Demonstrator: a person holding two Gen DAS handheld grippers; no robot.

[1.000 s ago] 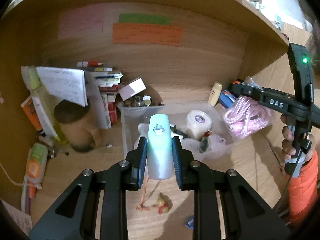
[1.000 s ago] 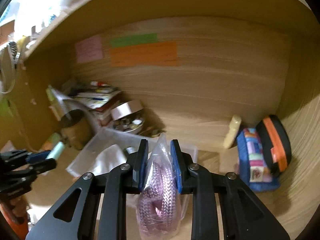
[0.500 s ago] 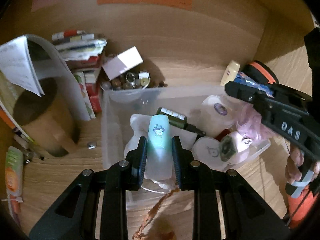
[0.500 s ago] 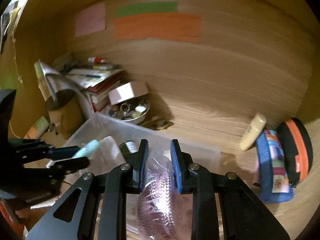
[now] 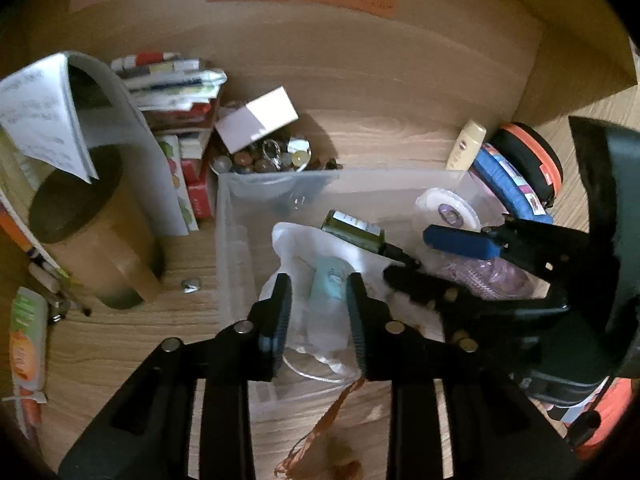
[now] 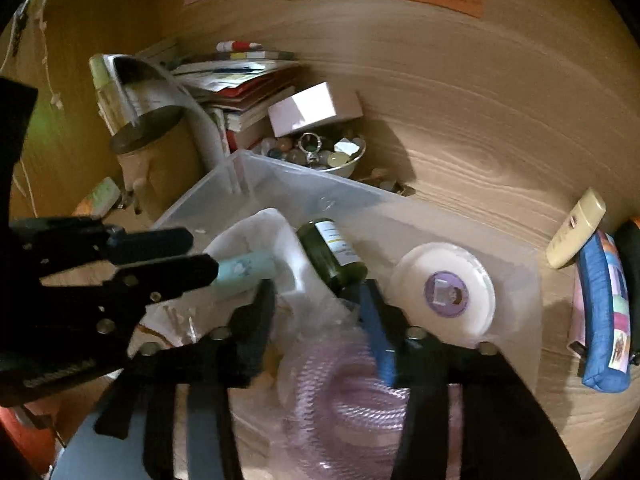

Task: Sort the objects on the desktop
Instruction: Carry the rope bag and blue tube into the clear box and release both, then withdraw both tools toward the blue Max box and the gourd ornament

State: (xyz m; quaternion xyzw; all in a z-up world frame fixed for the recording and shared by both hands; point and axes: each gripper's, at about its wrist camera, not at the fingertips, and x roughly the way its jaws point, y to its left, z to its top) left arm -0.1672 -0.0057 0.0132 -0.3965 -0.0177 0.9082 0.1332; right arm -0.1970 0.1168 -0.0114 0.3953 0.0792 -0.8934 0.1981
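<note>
Both grippers lower, tilted into bin, jaws just opening

Two matching black handheld grippers, blue-padded, over the clear bin

The left gripper is matte black plastic: two flat arms taper to upright fingers faced with ribbed blue pads, and round silver screw heads sit at the arm joints on the side away from the bin. Triangular slots are cut into the wider arm bases. The right gripper is built the same, with a bright blue pad showing on the finger beside the bin's far wall and silver screws behind it. A bulky black handle body rises behind its arms. An orange sleeve shows beside that handle, away from the bin.
</note>
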